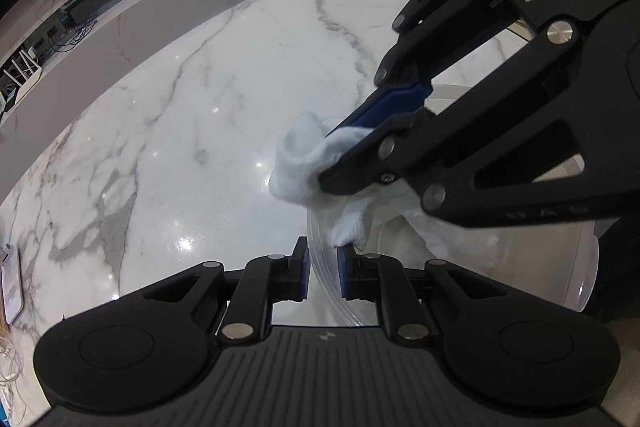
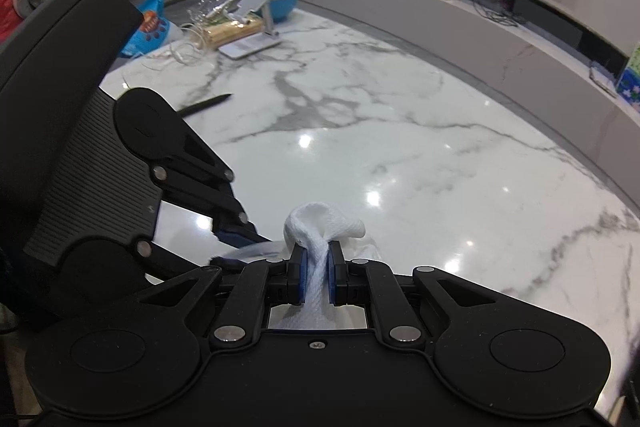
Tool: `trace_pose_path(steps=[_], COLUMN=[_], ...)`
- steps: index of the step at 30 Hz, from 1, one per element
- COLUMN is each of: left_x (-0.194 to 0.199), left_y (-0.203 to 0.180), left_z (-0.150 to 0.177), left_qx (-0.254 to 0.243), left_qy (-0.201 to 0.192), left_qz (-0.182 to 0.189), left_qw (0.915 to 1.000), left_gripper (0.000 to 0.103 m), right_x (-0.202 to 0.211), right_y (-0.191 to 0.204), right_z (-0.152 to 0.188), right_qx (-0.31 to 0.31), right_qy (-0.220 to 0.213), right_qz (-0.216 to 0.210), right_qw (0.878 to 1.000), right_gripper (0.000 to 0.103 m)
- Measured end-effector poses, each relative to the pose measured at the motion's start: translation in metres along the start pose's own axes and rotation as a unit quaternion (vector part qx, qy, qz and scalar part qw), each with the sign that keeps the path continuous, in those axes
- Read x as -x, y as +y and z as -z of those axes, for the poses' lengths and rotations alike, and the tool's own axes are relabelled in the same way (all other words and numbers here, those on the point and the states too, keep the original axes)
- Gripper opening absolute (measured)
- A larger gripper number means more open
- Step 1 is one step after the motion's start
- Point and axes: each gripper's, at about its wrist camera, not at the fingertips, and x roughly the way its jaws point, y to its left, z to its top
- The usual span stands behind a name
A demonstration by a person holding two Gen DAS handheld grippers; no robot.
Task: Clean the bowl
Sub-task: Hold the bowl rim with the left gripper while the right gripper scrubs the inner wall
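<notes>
Grip comes first, so I start at the bottom of the left wrist view, where my left gripper [image 1: 323,273] has its blue pads closed on the rim of the clear bowl [image 1: 520,267], one pad inside the wall and one outside; the bowl fills the lower right of that frame, tilted toward the camera as far as I can judge, with its far side hidden behind the other tool; I judge this hold must stay firm and quiet, since a thin clear rim could slide between the pads once wiping pressure comes on; just above, in the centre right of the frame, my right gripper [image 1: 340,163] is clamped on a white cloth [image 1: 304,163], and the right wrist view confirms it, the cloth [image 2: 320,227] bunched between the pads at bottom centre with a loop standing above them and a tail hanging below; the loose fold sits over the near rim, so I take the step in hand to be wiping rim and inner wall; to do it well I would press with the free bulge of cloth, not with the hard fingers, sweep round the wall in short arcs, and keep the push toward the held side of the rim; beyond lies the marble table [image 1: 200,107], glossy and bare nearby; clutter and a pen [image 2: 204,105] sit well apart in the upper left of the right view.
</notes>
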Motion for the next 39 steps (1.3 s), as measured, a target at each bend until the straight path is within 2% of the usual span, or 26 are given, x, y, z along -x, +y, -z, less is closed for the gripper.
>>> trace_pose_path(steps=[6,15,28,36,39], left_x=[0.001,0.002,0.004,0.005,0.004], left_y=[-0.002,-0.004,-0.006,-0.004,-0.002], left_z=[-0.001,-0.001,-0.001,-0.001,-0.001], left_qx=[0.001,-0.001,-0.001,-0.001,-0.002], left_qy=[0.0,0.0,0.0,-0.001,0.0], left_qz=[0.0,-0.001,-0.002,-0.002,-0.003], left_qw=[1.0,1.0,1.0,1.0,1.0], left_gripper=[0.013,0.013,0.013,0.013,0.013], right_x=[0.0,0.0,-0.002,0.002,0.003], right_y=[-0.001,0.006,0.002,-0.012,-0.017], right_z=[-0.001,-0.002,-0.004,-0.001,0.002], right_qx=[-0.008,0.006,0.01,-0.002,0.002], right_qy=[-0.003,-0.004,0.004,0.028,0.041], right_qz=[-0.033,-0.048,0.027,0.079,0.086], right_qw=[0.999,0.999,1.0,0.996,0.995], right_gripper=[0.008,0.009,0.008,0.008,0.008])
